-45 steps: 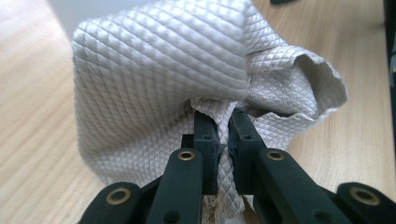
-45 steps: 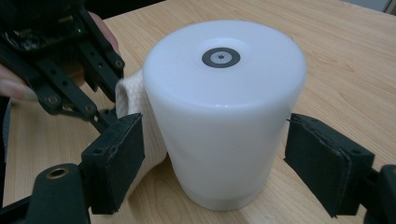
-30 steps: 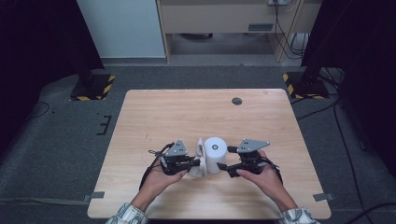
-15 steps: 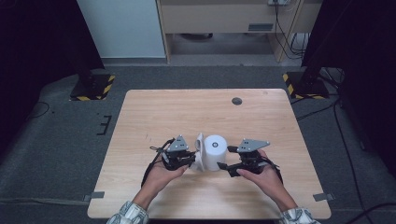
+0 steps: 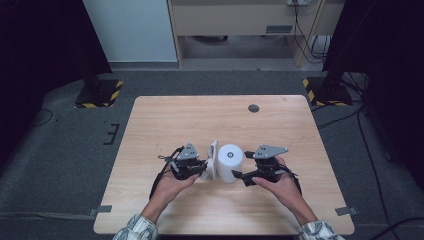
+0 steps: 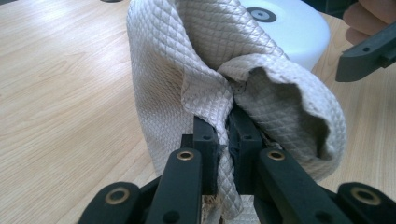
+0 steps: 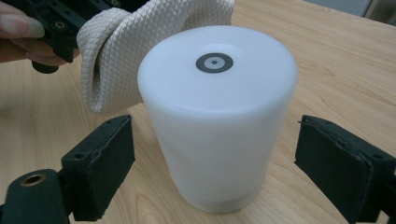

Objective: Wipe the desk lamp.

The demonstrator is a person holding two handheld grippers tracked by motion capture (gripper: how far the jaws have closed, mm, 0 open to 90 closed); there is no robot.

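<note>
1. Left gripper (image 5: 204, 167) sat near the table's (image 5: 175, 120) front edge, left of centre; its fingers (image 6: 205, 135) were pinched together on a bunched fold of the beige quilted cloth (image 6: 187, 56). Grip looked solid
2. Cloth stood up in a loose wad and lay against the left flank of the white cylinder (image 5: 230, 162); whether it actually pressed on it, couldn't tell
3. Cylinder stood upright on the table between the two grippers, with a grey ring mark on its top face
4. Right gripper (image 5: 240, 172) straddled the cylinder low down; its fingers (image 7: 100, 158) had just been opening and stood apart, one each side of the cylinder, clear of the wall
5. Read of the step: wiping the cylinder with the cloth. To do it well, I judged the right fingers needed to close on the lower half first, square to the wall, or the cylinder would skate or tip under side load from the cloth
6. Wipe with the flat of the wad, not the left fingertips; hard plastic on that smooth wall risked a scuff
7. Keep the cloth's loose tail out of the right fingers' gap
8. Around: left cable (image 5: 160, 175) looped by the left wrist, small dark disc (image 5: 253, 108) well off at the table's far edge, grey tape tabs (image 5: 104, 209) at the front corners. Nothing stood in the wipe path
</note>
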